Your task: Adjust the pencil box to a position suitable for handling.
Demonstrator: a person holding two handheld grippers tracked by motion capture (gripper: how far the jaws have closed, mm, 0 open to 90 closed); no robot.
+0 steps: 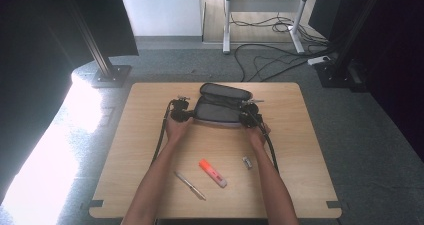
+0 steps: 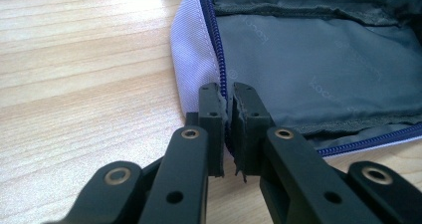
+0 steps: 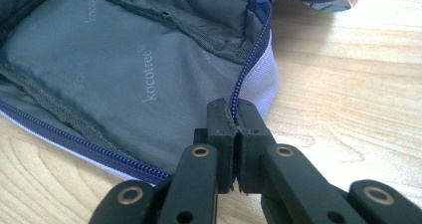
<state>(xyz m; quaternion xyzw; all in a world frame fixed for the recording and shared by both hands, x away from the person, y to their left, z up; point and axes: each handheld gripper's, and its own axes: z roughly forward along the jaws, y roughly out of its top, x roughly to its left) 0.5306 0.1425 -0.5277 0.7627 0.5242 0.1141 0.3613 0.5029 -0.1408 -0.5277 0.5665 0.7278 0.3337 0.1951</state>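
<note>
An unzipped pencil case with grey lining and a blue zipper lies open at the far middle of the wooden table. My left gripper is shut on the case's left zipper edge, pinching the pale fabric rim between its jaws. My right gripper is shut on the right zipper edge of the pencil case. The grey lining lies flat and nothing shows inside the case.
Nearer the front of the table lie a pen, an orange-and-pink highlighter and a small grey eraser-like item. Beyond the table are cables, a desk frame and black stands.
</note>
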